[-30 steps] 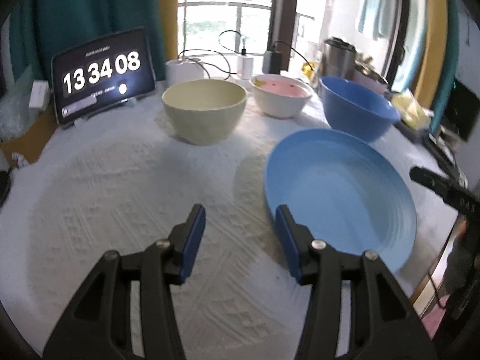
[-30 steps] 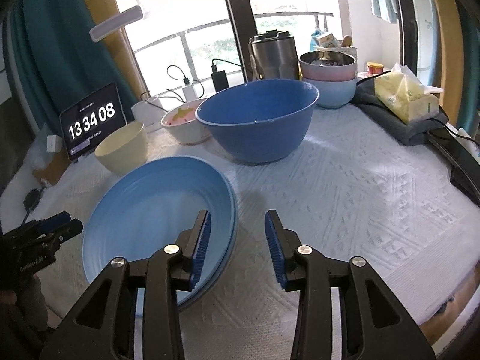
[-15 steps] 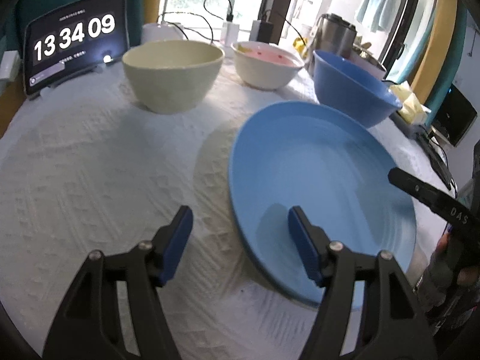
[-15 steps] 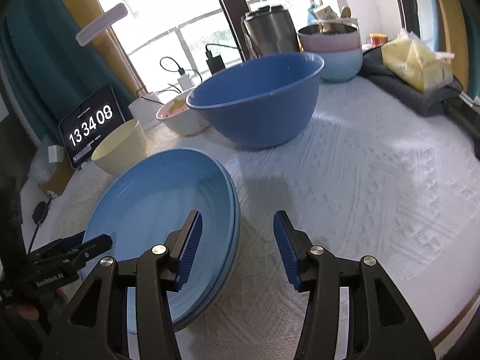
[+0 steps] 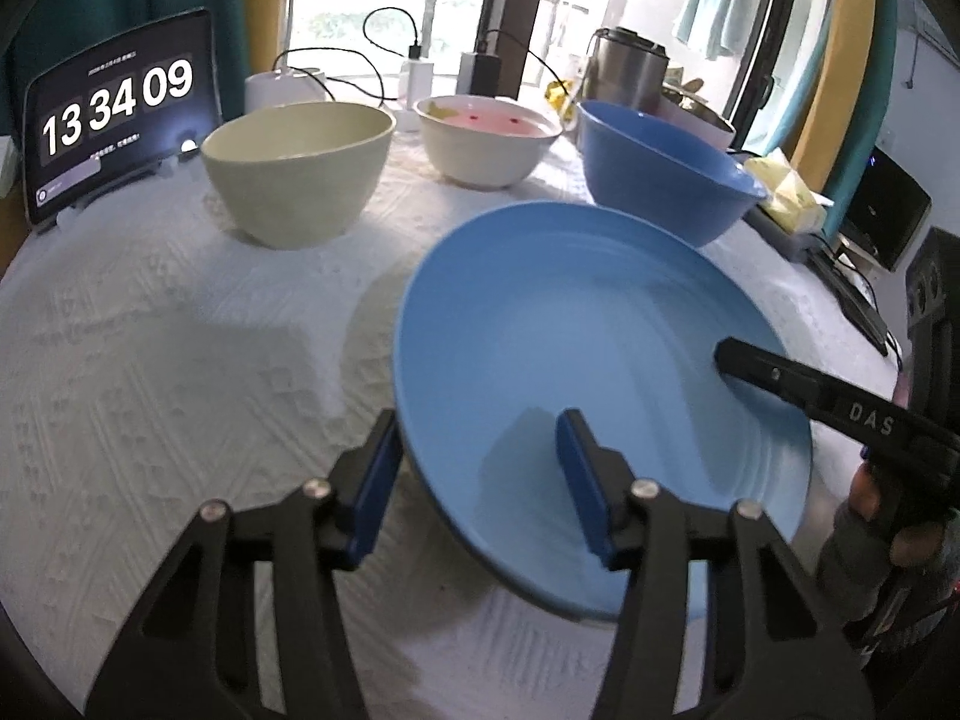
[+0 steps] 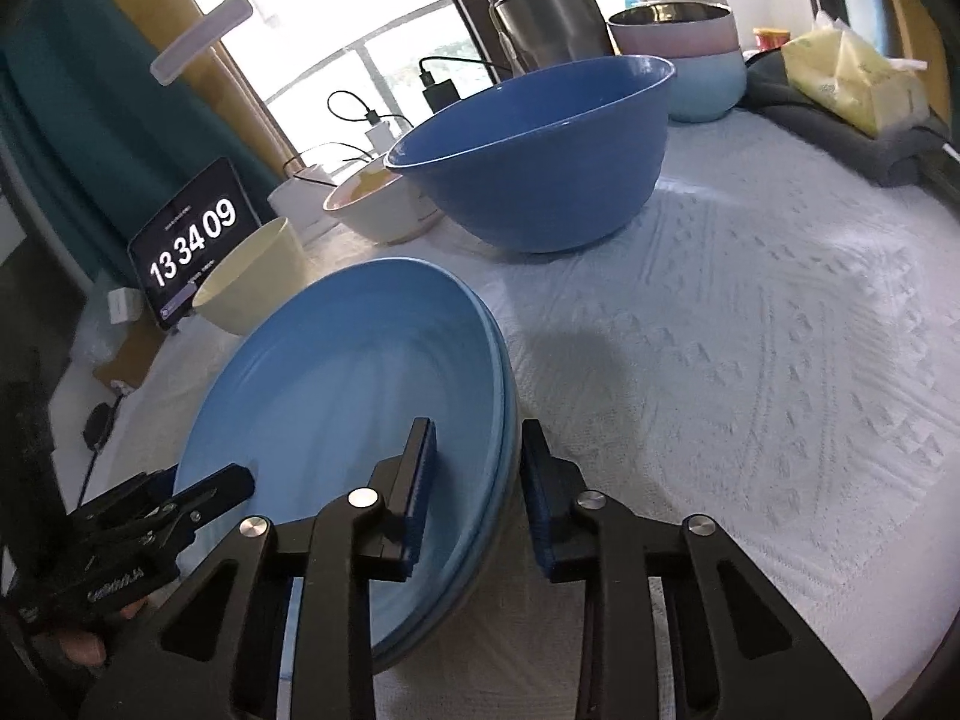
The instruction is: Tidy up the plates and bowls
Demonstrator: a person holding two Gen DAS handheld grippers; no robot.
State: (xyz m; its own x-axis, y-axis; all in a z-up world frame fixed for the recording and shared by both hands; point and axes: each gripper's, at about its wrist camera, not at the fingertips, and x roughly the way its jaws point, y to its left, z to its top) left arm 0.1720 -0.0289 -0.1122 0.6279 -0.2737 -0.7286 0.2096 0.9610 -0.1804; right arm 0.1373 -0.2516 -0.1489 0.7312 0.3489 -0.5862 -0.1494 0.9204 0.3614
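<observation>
A stack of light blue plates (image 5: pixel 570 324) (image 6: pixel 336 396) lies on the white tablecloth. My left gripper (image 5: pixel 477 474) straddles the stack's near-left rim, one pad outside and one over the plate's inside; its jaws are closing and do not press on the rim. My right gripper (image 6: pixel 477 480) straddles the opposite rim the same way, jaws closing with a small gap left. Behind the plates stand a cream bowl (image 5: pixel 294 174) (image 6: pixel 252 276), a white bowl with a pink inside (image 5: pixel 486 144) (image 6: pixel 378 210) and a big dark blue bowl (image 5: pixel 660 180) (image 6: pixel 540 162).
A tablet clock (image 5: pixel 114 114) leans at the back left, with chargers and cables beside it. A steel pot (image 6: pixel 546 12), stacked pink and pale blue bowls (image 6: pixel 690 54) and a yellow tissue pack (image 6: pixel 852 78) line the back right. Bare tablecloth (image 6: pixel 750 360) spreads right of the plates.
Both grippers came down and forward onto the plate stack from opposite sides. Each pair of jaws widened, then narrowed, and now has the rim between its pads.
</observation>
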